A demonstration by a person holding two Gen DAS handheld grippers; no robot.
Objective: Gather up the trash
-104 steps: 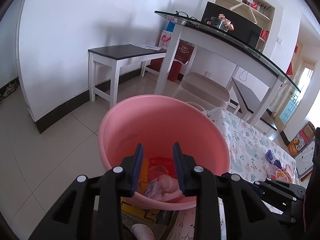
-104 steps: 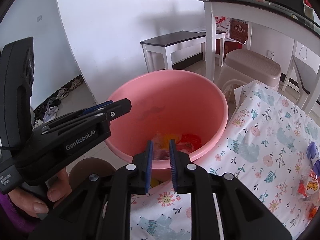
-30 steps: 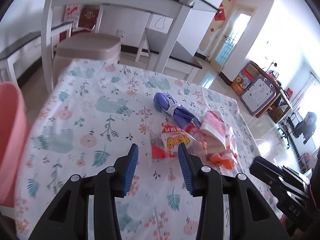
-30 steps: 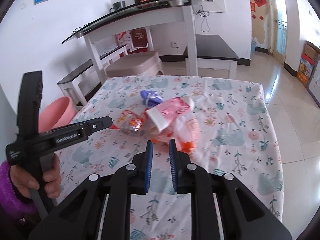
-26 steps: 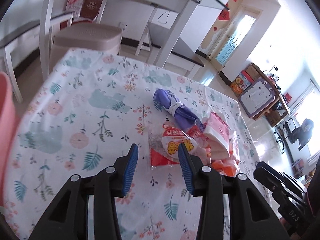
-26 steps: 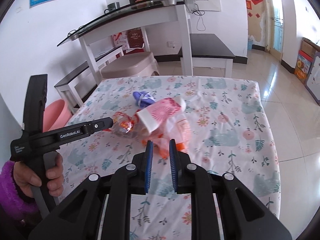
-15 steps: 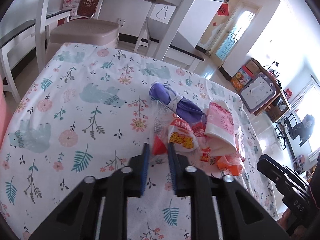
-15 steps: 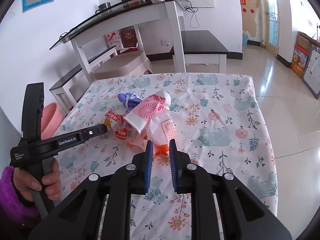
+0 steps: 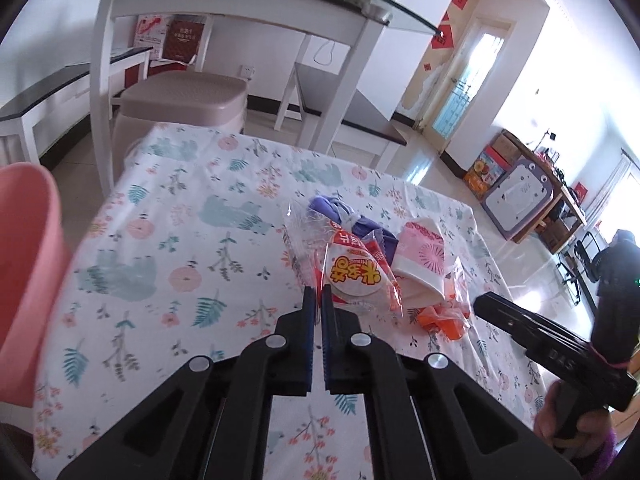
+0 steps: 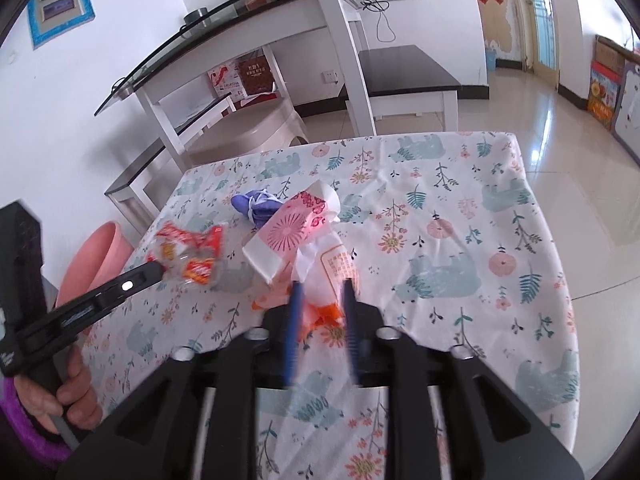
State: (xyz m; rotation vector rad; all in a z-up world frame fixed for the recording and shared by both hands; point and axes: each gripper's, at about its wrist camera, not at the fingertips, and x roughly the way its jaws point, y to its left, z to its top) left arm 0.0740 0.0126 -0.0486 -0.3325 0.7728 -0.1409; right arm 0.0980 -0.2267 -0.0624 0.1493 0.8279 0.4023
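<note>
A pile of trash lies mid-table on the floral cloth (image 9: 168, 248). My left gripper (image 9: 316, 300) is shut on the edge of a clear snack wrapper with red and yellow print (image 9: 352, 276), which also shows in the right wrist view (image 10: 188, 258). Beside it lie a purple crumpled bag (image 9: 340, 216) (image 10: 256, 206), a pink-and-white packet (image 9: 424, 256) (image 10: 292, 232) and an orange-and-clear bag (image 10: 328, 276). My right gripper (image 10: 320, 292) is open, its fingers on either side of the orange-and-clear bag. The pink basin (image 9: 24, 272) (image 10: 96, 256) stands off the table's left end.
A beige stool (image 9: 180, 100) and a white glass-topped desk (image 9: 240, 12) stand beyond the table's far edge. A low dark bench (image 10: 404, 76) sits farther back. Tiled floor lies to the right of the table.
Both grippers came away from the basin to the trash pile. My left gripper has closed on the snack wrapper. My right gripper has opened around the orange-and-clear bag.
</note>
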